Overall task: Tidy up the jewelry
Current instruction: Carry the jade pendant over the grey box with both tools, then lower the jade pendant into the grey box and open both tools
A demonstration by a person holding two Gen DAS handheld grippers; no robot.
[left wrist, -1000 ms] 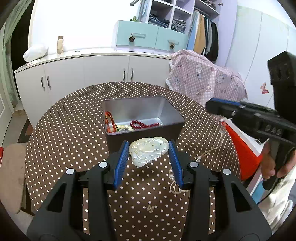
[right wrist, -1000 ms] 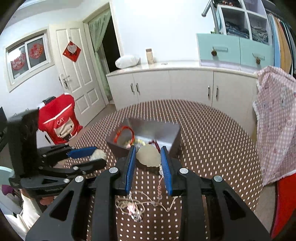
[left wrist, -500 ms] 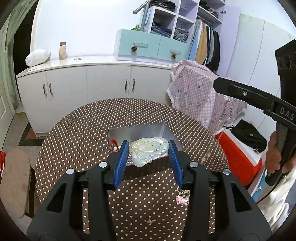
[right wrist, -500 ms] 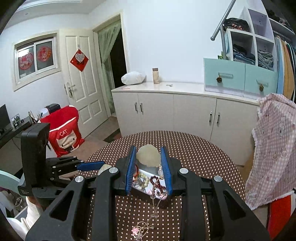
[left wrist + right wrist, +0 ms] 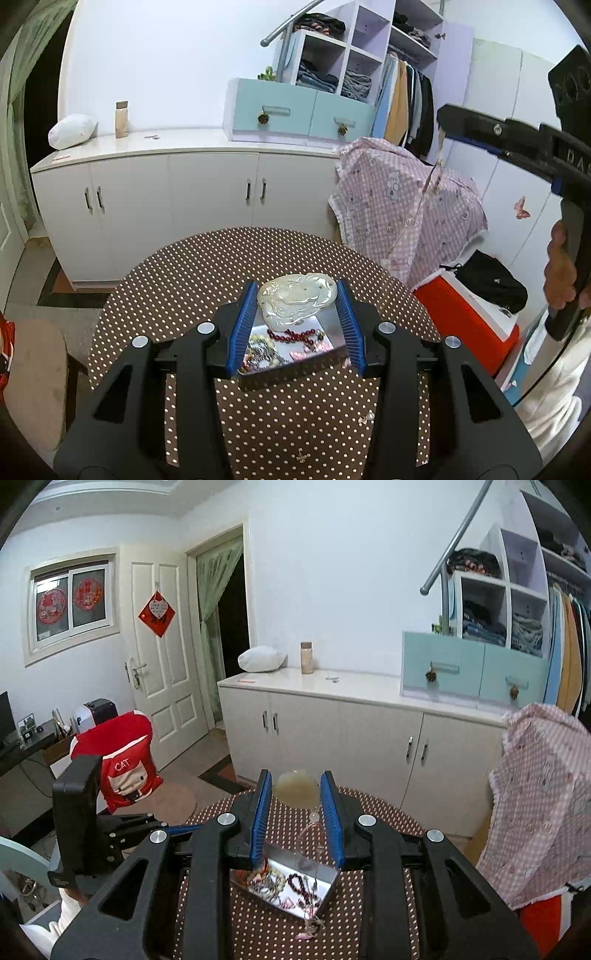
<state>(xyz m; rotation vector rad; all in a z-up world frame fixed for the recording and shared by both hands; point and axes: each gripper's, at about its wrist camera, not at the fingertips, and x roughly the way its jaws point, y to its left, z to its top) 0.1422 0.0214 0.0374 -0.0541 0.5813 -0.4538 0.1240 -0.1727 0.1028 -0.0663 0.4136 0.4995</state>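
Observation:
My left gripper (image 5: 297,301) is shut on a pale carved jade pendant (image 5: 295,299) and holds it high above a metal box (image 5: 291,360) with red beads (image 5: 295,335) and other jewelry in it. My right gripper (image 5: 295,794) is shut on a round cream pendant (image 5: 295,792), whose thin cord (image 5: 312,834) hangs down toward the box (image 5: 325,890). The cord's tassel end (image 5: 308,930) lies on the table beside the box. The right gripper also shows at the upper right of the left wrist view (image 5: 491,129), with the cord (image 5: 424,199) dangling from it.
The round table has a brown polka-dot cloth (image 5: 177,280). Two small charms (image 5: 301,456) lie on it near me. A pink checked cloth (image 5: 402,206) drapes a chair at the right, with a red box (image 5: 469,325) below. White cabinets (image 5: 166,192) stand behind.
Both grippers have risen well above the table with their pendants. The box now lies below them and the cord hangs stretched, lifted mostly off the cloth.

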